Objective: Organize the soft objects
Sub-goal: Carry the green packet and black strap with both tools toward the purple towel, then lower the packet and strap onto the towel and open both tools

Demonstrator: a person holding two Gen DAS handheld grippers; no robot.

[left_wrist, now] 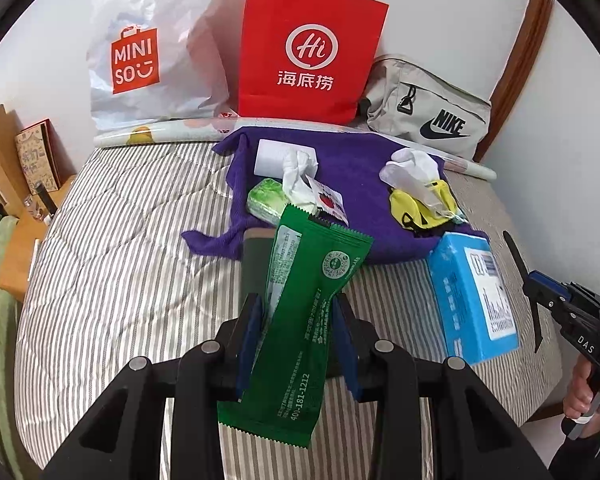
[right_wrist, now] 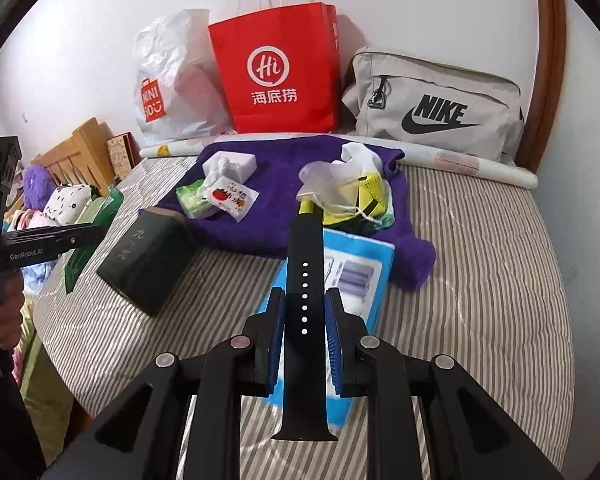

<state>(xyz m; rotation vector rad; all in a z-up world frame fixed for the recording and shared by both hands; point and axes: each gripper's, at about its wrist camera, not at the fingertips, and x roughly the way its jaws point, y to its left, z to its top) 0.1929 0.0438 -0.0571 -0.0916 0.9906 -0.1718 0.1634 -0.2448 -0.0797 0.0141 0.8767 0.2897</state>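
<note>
The left gripper (left_wrist: 296,320) grips a green packet (left_wrist: 300,320) and the right gripper (right_wrist: 305,320) clamps a black strap (right_wrist: 305,300), both above the bed's near edge, short of the purple towel (right_wrist: 268,192) (most small items sit there already).

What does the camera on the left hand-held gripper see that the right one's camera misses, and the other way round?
Only the left view shows the green sachet front-on, clamped in the left hand-held gripper. Only the right view shows the black perforated strap pinched in the right hand-held gripper, plus a purple plush beside the bed. Both show the red paper bag, the purple towel and the blue box.
</note>
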